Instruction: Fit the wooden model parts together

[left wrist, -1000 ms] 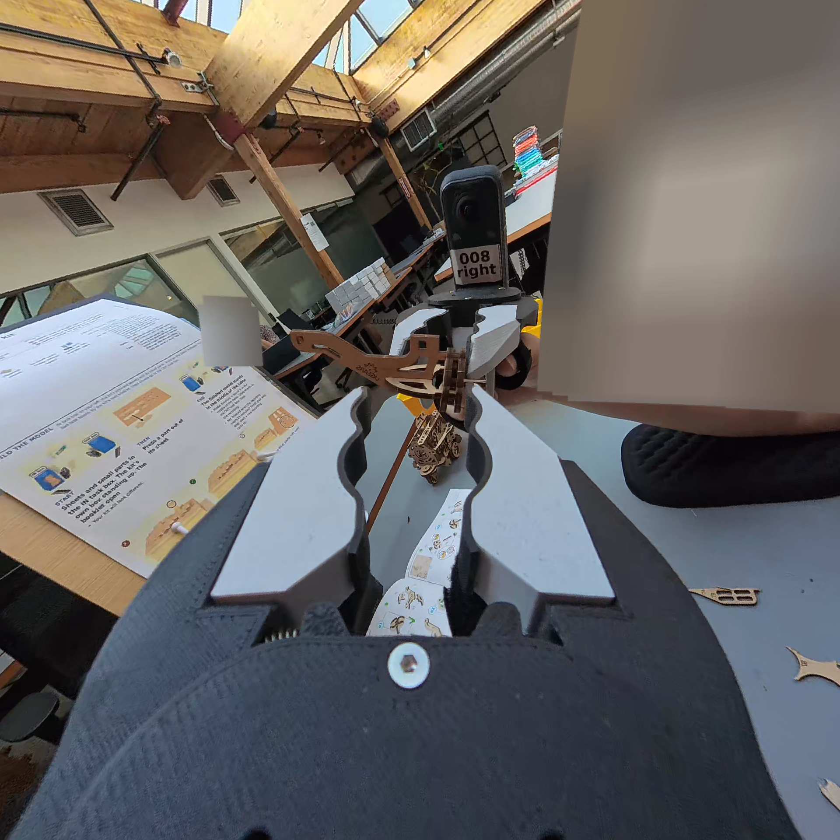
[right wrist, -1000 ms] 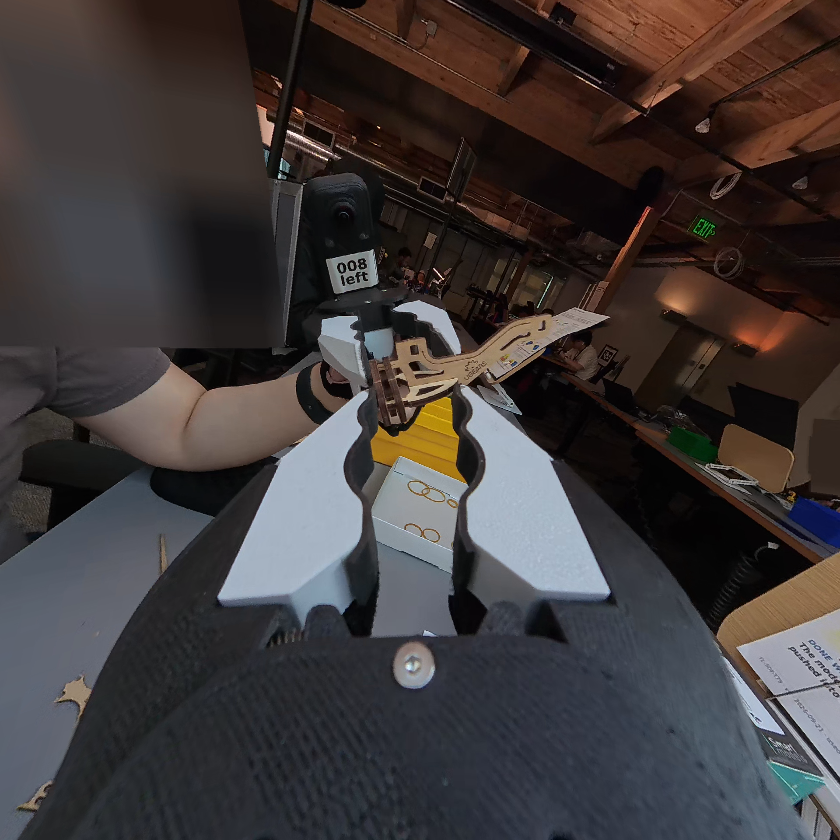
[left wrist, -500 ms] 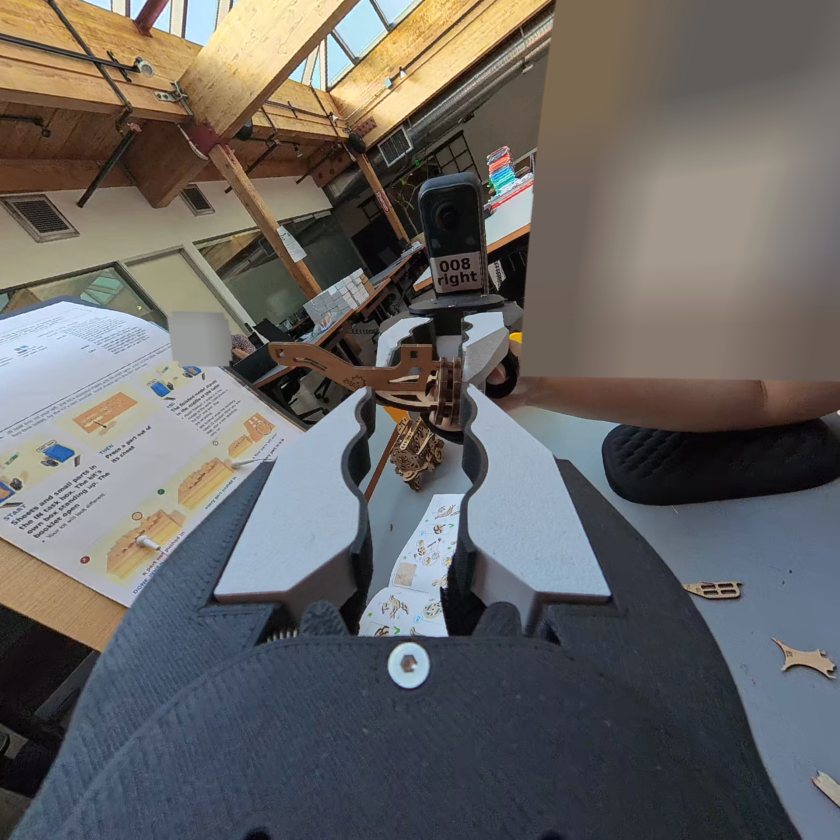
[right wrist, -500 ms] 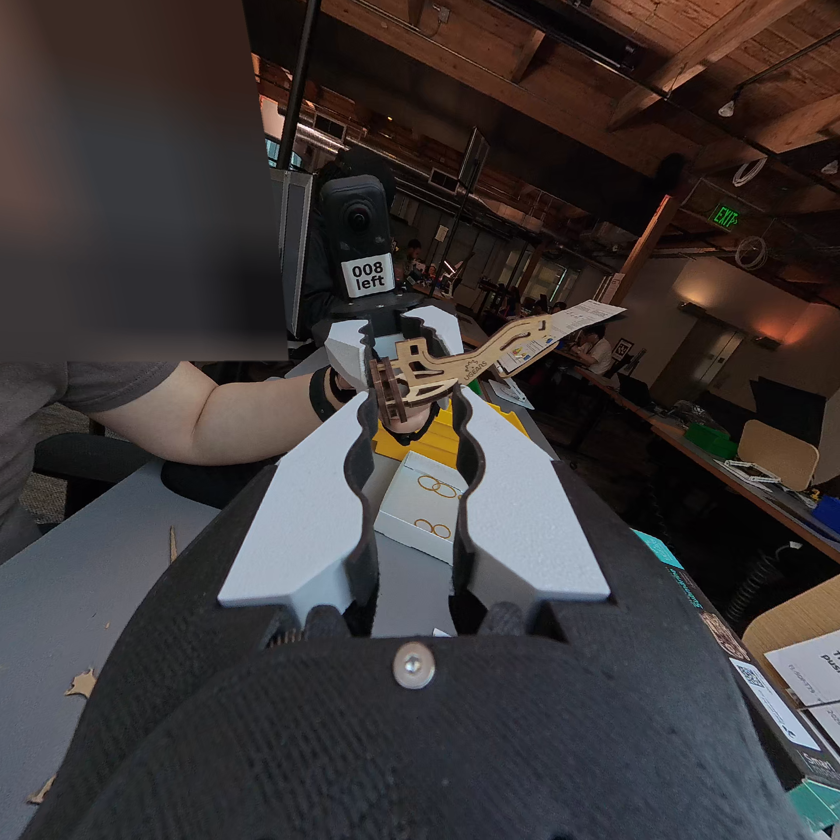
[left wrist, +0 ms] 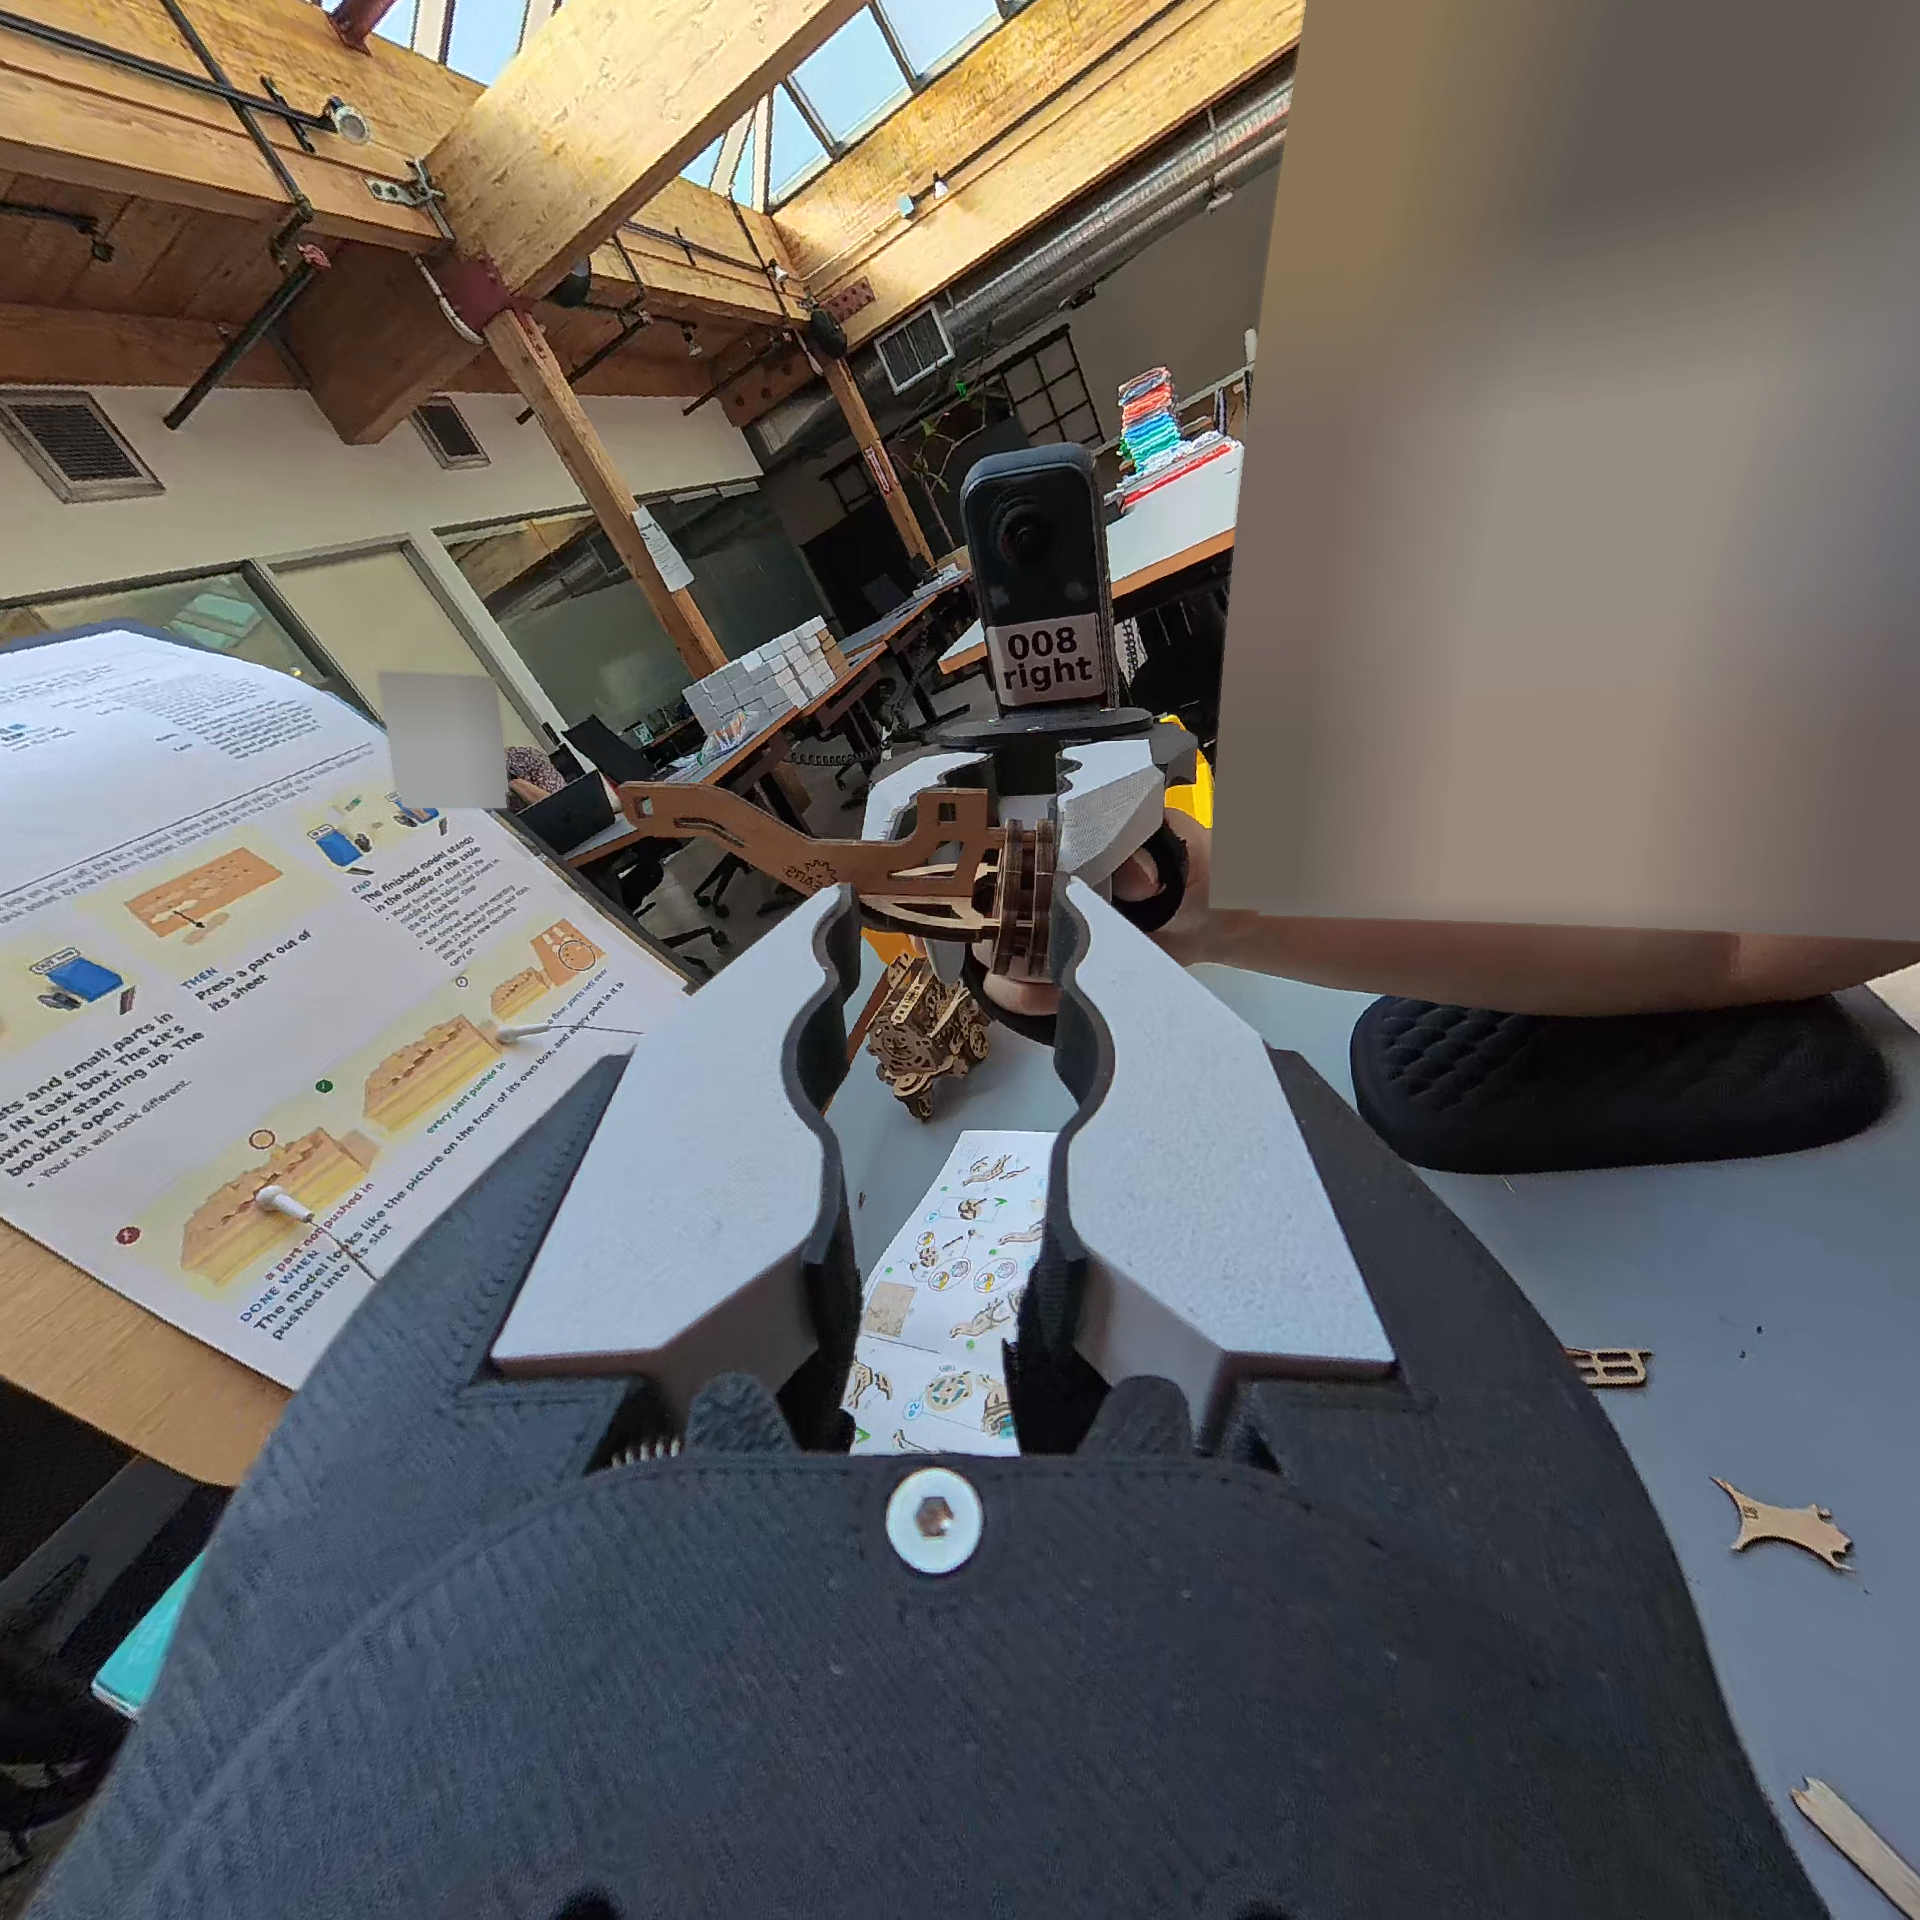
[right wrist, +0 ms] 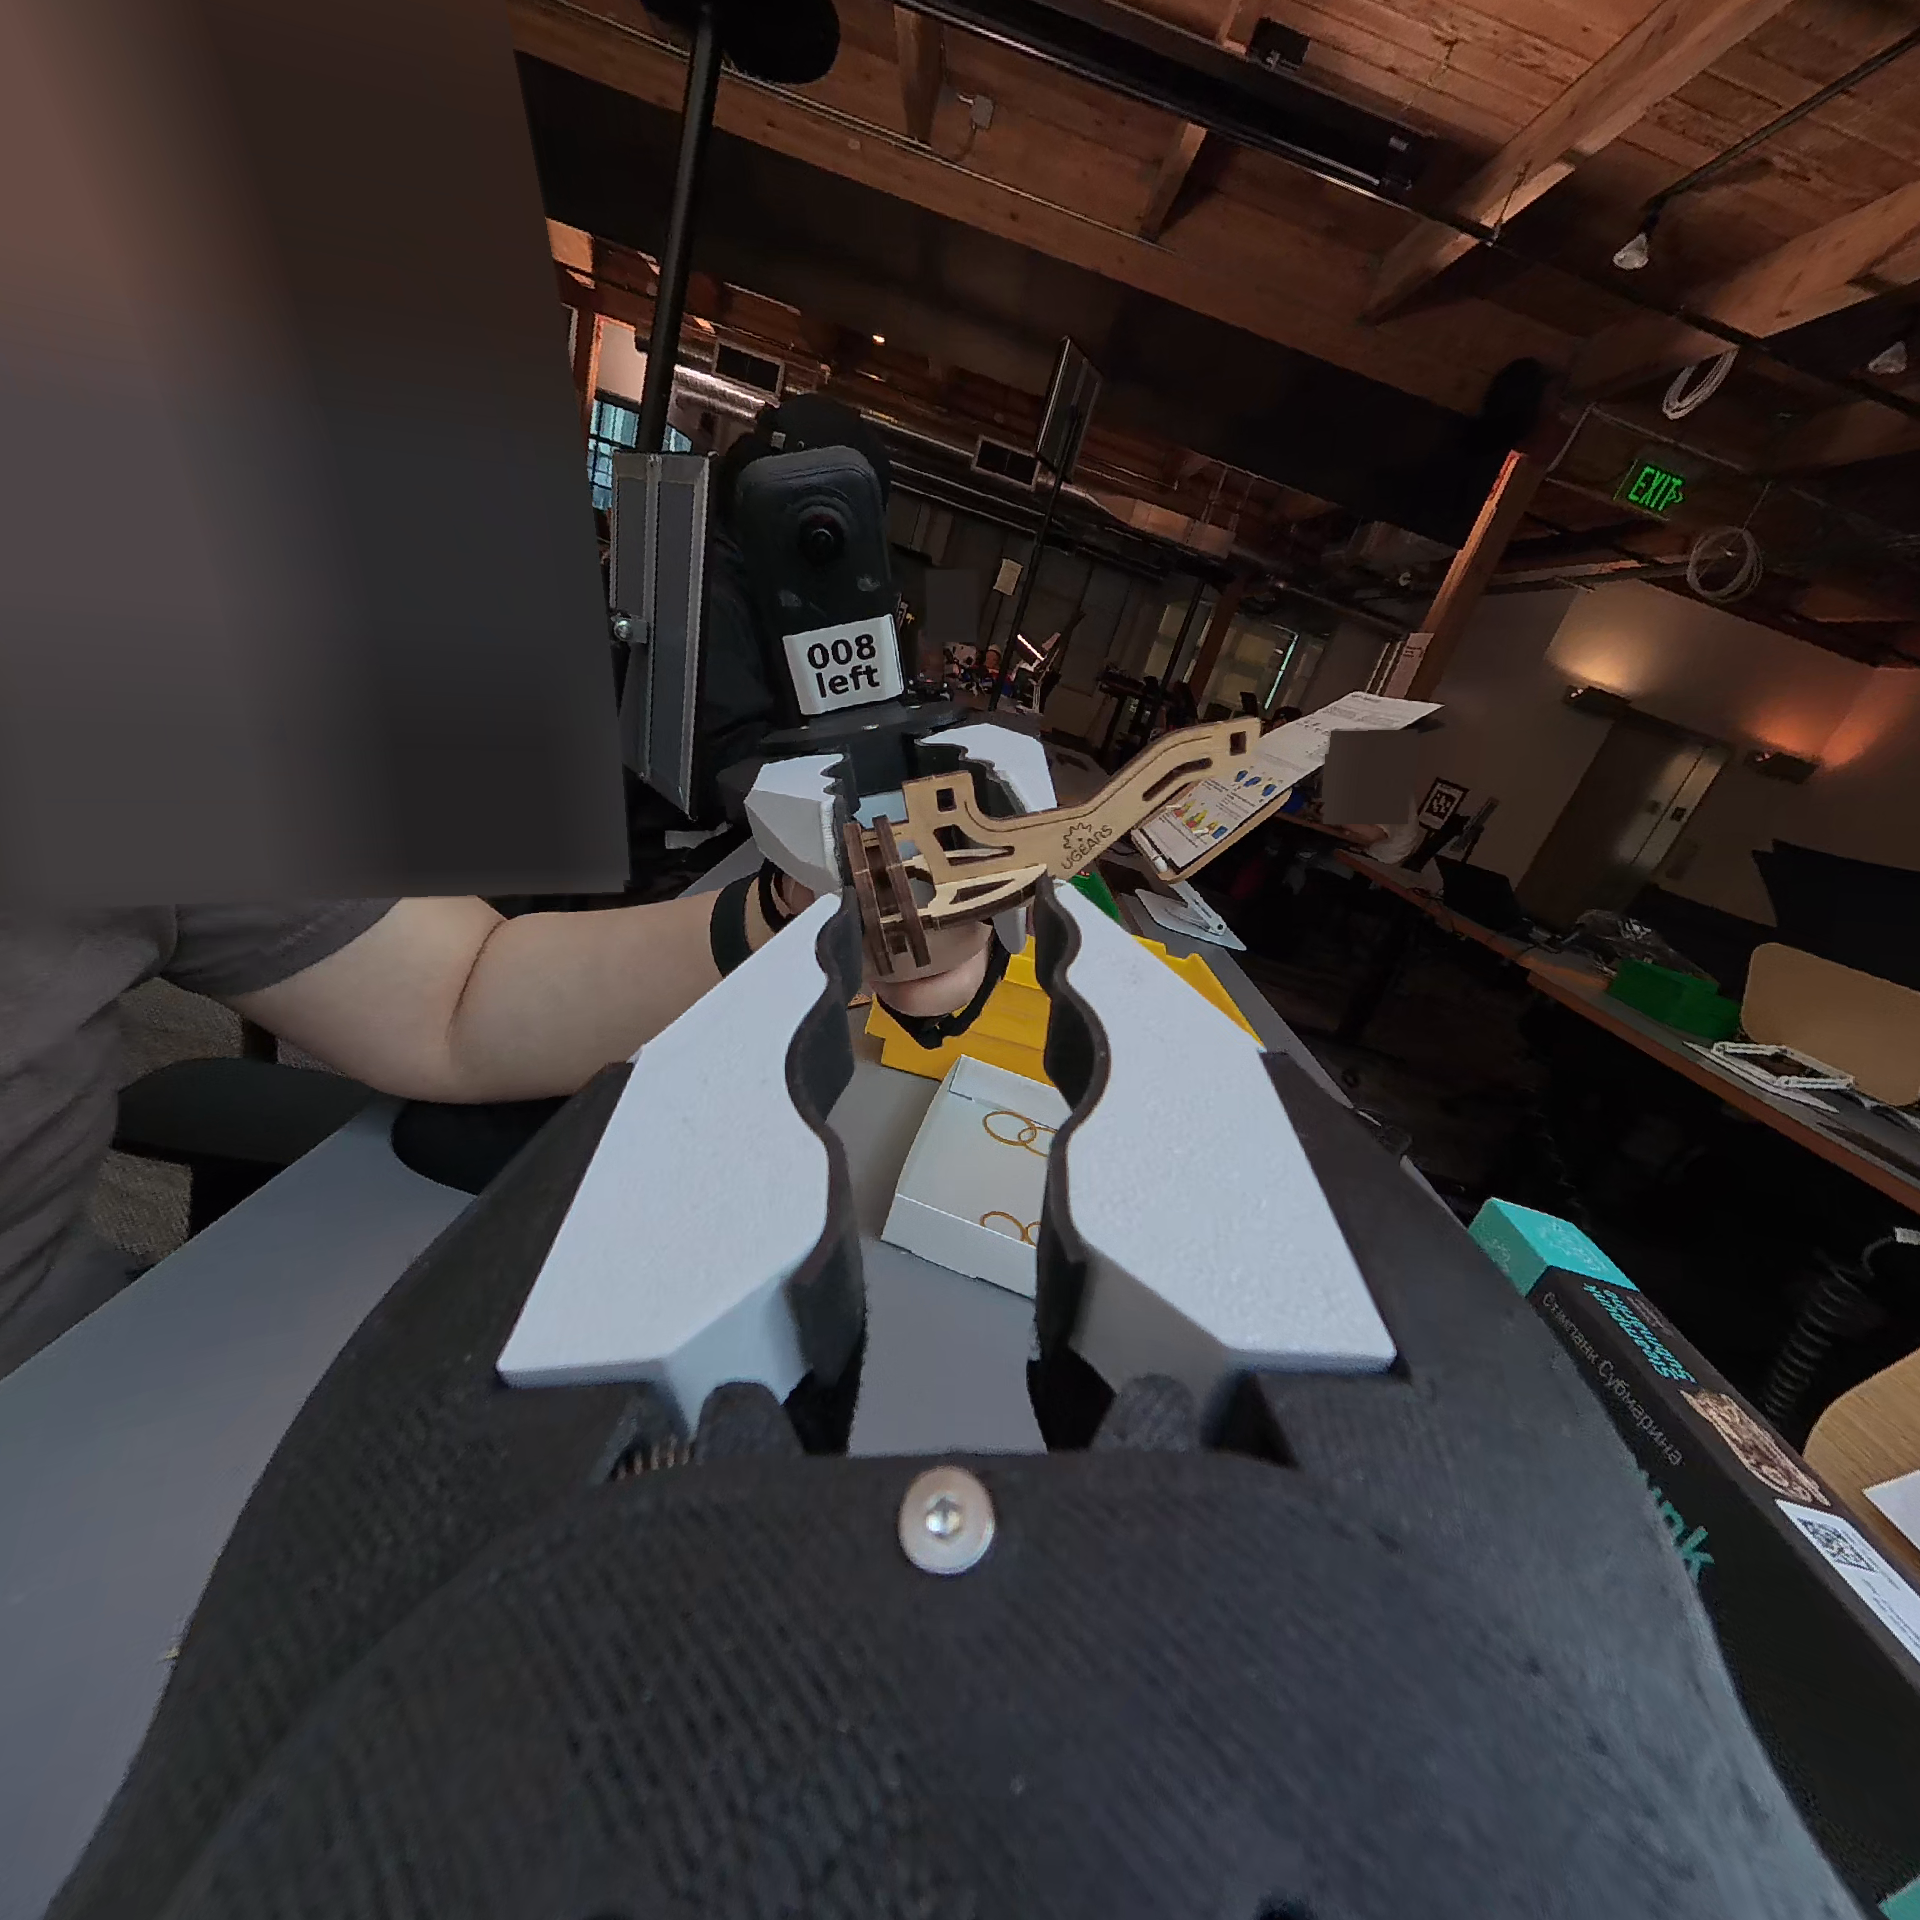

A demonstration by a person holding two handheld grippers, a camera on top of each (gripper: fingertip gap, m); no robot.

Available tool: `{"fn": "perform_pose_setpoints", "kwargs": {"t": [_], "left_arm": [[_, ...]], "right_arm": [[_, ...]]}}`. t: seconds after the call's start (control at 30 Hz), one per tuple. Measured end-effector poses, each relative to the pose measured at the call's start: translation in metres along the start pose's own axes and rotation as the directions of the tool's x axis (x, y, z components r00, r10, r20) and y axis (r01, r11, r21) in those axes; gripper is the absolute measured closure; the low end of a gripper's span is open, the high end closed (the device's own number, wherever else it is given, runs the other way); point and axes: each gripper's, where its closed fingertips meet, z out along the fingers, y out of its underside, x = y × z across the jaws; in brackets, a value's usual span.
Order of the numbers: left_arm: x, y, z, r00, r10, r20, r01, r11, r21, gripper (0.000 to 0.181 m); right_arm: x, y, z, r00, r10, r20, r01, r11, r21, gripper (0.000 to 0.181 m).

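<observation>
A wooden assembly [left wrist: 935, 883] hangs in the air between my two grippers, which face each other. It is a long curved arm [left wrist: 727, 831] joined to a stack of small discs [left wrist: 1023, 899]. My left gripper [left wrist: 951, 909] is shut on its base, with the disc stack against the right finger. My right gripper [right wrist: 940, 914] is shut on the same assembly [right wrist: 966, 862] from the opposite side, discs [right wrist: 878, 894] by its left finger. The arm [right wrist: 1164, 779] points away to the right. A partly built wooden model [left wrist: 925, 1039] stands on the grey table [left wrist: 1662, 1299] below.
An instruction booklet [left wrist: 956, 1278] lies under the left gripper, with a large instruction sheet [left wrist: 260, 987] at left. A black cushion [left wrist: 1621, 1081] and loose wooden offcuts [left wrist: 1782, 1532] are at right. A white box [right wrist: 977, 1174], yellow bin [right wrist: 935, 1029], kit box [right wrist: 1662, 1382] and the person's forearm [right wrist: 468, 997] lie nearby. Both grippers' tips are close together, under 4 cm apart.
Both grippers have drifted slightly together with the assembly held between them. The finger gaps and the grip look the same.
</observation>
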Motion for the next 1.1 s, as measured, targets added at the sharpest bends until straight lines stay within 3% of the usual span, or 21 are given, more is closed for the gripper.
{"fn": "perform_pose_setpoints", "kwargs": {"t": [0.13, 0.4, 0.7, 1.1], "left_arm": [[0.012, 0.020, 0.002, 0.991, -0.136, -0.012, 0.135, 0.990, -0.026, 0.146], [0.083, 0.097, -0.013, 0.947, -0.319, -0.019, 0.313, 0.937, -0.154, 0.145], [0.096, 0.131, -0.027, 0.920, -0.389, -0.035, 0.372, 0.901, -0.225, 0.146], [0.117, 0.184, -0.034, 0.905, -0.414, -0.100, 0.332, 0.833, -0.443, 0.147]], "right_arm": [[-0.007, 0.019, -0.007, 0.990, 0.136, -0.030, -0.136, 0.991, 0.013, 0.150], [-0.067, 0.106, -0.025, 0.917, 0.391, -0.077, -0.396, 0.916, -0.070, 0.150], [-0.076, 0.143, -0.021, 0.886, 0.459, -0.068, -0.464, 0.871, -0.159, 0.150], [-0.092, 0.200, -0.030, 0.895, 0.443, -0.059, -0.410, 0.761, -0.502, 0.150]]}}
